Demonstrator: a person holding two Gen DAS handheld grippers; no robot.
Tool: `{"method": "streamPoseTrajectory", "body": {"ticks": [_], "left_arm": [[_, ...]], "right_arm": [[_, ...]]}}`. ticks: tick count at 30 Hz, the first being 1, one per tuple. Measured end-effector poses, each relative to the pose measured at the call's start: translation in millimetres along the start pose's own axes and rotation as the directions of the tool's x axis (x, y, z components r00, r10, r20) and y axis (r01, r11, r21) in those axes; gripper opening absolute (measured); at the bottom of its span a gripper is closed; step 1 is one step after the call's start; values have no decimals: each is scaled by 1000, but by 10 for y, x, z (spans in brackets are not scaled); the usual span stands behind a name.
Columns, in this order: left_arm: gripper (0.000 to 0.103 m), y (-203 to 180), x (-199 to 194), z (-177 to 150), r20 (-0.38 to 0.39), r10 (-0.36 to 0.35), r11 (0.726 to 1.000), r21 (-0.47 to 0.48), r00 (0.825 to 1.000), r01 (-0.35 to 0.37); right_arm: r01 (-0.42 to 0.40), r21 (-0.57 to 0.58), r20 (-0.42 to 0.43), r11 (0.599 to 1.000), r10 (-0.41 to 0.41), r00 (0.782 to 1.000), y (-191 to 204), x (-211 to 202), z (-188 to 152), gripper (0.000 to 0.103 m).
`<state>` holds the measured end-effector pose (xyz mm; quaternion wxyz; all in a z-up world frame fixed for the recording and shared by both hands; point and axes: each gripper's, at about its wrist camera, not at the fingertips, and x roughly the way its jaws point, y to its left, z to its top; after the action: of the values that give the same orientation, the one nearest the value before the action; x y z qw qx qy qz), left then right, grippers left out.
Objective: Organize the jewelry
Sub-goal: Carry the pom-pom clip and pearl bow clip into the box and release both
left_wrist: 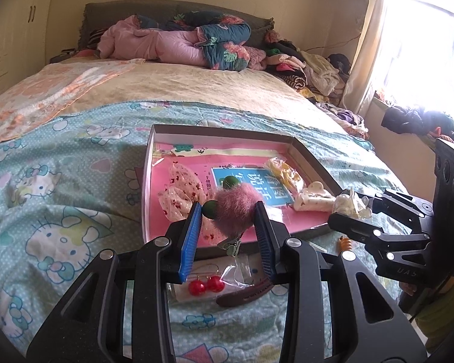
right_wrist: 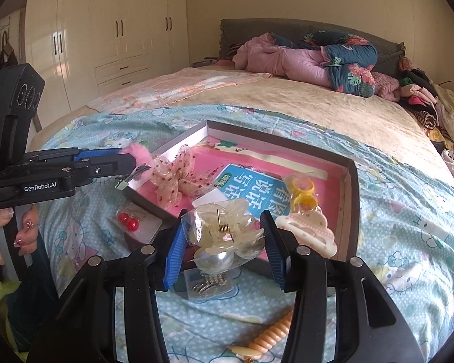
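A shallow grey box (left_wrist: 154, 133) (right_wrist: 352, 181) with a pink lining lies on the bed. My left gripper (left_wrist: 228, 211) is shut on a pink fluffy hair clip (left_wrist: 234, 208) with green balls, above the box's near edge; the clip also shows in the right wrist view (right_wrist: 137, 154). My right gripper (right_wrist: 224, 230) is shut on a bagged clear pearl claw clip (right_wrist: 224, 233) over the box's near rim; it also shows in the left wrist view (left_wrist: 351, 204). Inside the box lie a dotted bow (left_wrist: 181, 190) (right_wrist: 175, 178), yellow rings (right_wrist: 301, 192) and a cream claw clip (right_wrist: 307, 231).
Red ball earrings (left_wrist: 205, 284) (right_wrist: 128, 220), a brown hair clip (left_wrist: 245, 295), a bagged metal piece (right_wrist: 207, 286) and an orange spiral tie (right_wrist: 269, 335) lie on the Hello Kitty sheet in front of the box. Bedding and clothes are piled at the far end.
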<state>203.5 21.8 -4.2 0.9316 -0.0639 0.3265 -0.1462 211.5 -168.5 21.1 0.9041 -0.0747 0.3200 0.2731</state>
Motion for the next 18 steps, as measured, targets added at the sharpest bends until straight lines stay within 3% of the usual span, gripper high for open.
{"method": "streamPoseTrajectory", "body": {"ticks": [18], "left_arm": [[27,-1,232,133,-9,0,1000,-4,1000,0]], "right_arm": [[84,47,1,995,-84,996,-416,177,174,46]]}}
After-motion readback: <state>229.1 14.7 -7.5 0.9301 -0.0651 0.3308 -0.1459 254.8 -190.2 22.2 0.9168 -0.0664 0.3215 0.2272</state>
